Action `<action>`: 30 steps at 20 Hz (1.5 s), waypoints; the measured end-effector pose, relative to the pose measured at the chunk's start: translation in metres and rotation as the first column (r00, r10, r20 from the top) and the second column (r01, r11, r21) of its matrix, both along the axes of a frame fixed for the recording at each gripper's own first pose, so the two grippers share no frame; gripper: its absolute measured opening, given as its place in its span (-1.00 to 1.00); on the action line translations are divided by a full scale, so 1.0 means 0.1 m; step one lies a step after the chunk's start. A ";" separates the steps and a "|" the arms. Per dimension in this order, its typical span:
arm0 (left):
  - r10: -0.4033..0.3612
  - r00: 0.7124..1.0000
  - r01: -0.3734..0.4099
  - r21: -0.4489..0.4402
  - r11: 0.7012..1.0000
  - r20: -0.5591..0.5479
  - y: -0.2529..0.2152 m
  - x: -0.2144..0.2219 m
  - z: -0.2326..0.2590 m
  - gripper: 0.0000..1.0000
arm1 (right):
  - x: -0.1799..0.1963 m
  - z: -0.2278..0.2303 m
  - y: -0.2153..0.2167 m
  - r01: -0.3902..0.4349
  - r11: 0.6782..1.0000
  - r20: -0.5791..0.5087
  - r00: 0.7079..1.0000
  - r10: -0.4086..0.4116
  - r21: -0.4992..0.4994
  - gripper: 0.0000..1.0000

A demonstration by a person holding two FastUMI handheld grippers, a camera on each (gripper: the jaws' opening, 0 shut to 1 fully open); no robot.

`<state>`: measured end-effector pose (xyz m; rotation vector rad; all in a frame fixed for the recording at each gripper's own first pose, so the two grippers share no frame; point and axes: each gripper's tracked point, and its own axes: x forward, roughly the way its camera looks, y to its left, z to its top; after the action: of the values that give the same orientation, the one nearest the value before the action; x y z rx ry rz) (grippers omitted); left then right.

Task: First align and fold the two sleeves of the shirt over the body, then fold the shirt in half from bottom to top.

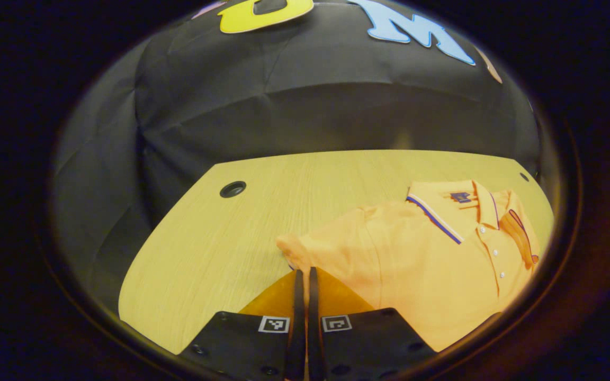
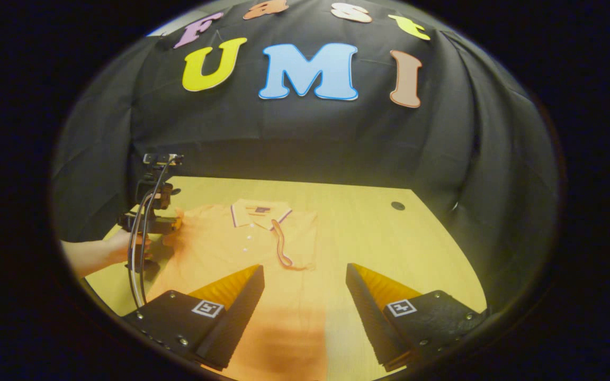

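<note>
Left gripper view showed the left gripper pinched on the soft, limp shirt's sleeve hem; right gripper hung wide open, empty.

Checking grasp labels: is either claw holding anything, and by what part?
The left claw is shut on the shirt, at its sleeve's edge. The right claw is open above the shirt, holding nothing.
</note>
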<state>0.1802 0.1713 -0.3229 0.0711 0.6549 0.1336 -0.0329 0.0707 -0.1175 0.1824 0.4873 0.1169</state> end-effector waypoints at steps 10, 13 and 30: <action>-0.089 0.992 0.092 -0.025 0.995 0.090 -0.58 0.09 0.49 -0.84 | 0.01 0.05 -0.03 -0.003 1.000 -0.009 1.000 0.003 0.005 0.94; -0.120 0.988 0.124 -0.043 0.991 0.093 -0.80 0.10 0.51 -0.84 | 0.01 0.06 -0.02 -0.013 1.000 -0.007 1.000 0.013 -0.002 0.92; -0.263 0.965 0.261 -0.082 0.962 -0.005 -1.28 -0.05 0.30 -0.55 | 0.00 -0.02 0.10 0.001 1.000 -0.003 1.000 -0.001 -0.002 0.92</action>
<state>0.1753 0.0430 -0.2932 0.0803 0.6603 -0.1495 -0.0325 0.0802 -0.1190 0.1807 0.4908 0.1155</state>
